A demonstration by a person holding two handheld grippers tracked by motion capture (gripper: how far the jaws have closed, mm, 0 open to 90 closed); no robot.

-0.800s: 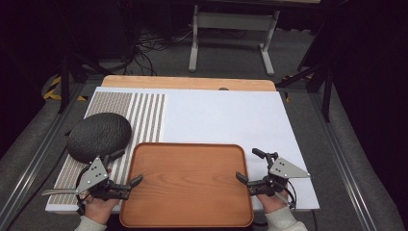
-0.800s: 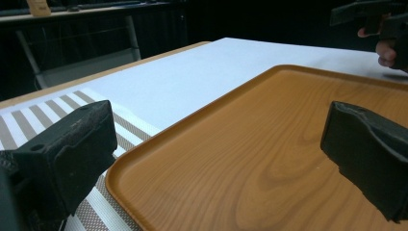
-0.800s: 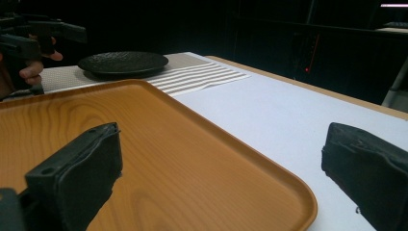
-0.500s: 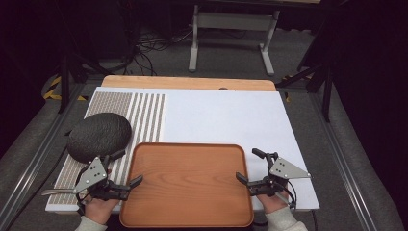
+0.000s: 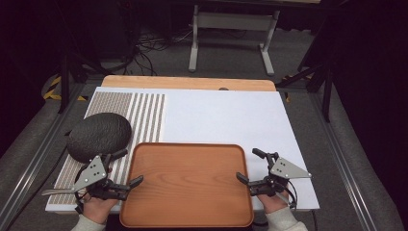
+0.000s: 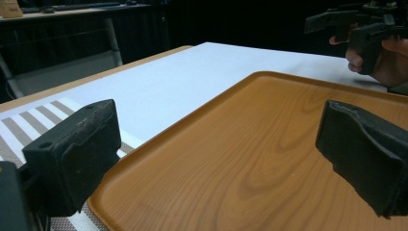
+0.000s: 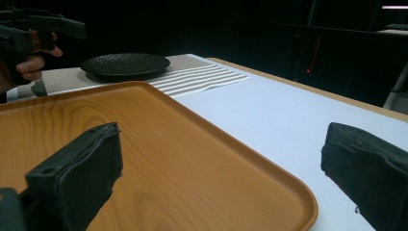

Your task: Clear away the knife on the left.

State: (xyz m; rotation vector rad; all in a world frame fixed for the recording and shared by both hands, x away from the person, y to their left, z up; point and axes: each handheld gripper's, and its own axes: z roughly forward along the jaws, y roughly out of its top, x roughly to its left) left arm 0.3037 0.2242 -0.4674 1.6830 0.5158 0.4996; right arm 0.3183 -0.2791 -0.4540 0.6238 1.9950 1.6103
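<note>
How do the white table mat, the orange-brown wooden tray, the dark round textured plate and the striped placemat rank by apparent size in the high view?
Largest to smallest, as they look in the high view:
1. White table mat
2. Orange-brown wooden tray, though it lies nearest the camera
3. Striped placemat, partly covered
4. Dark round textured plate

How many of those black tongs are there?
2. The left tongs sit open at the wooden tray's left edge, near the dark plate. The right tongs sit open at its right edge.
</note>
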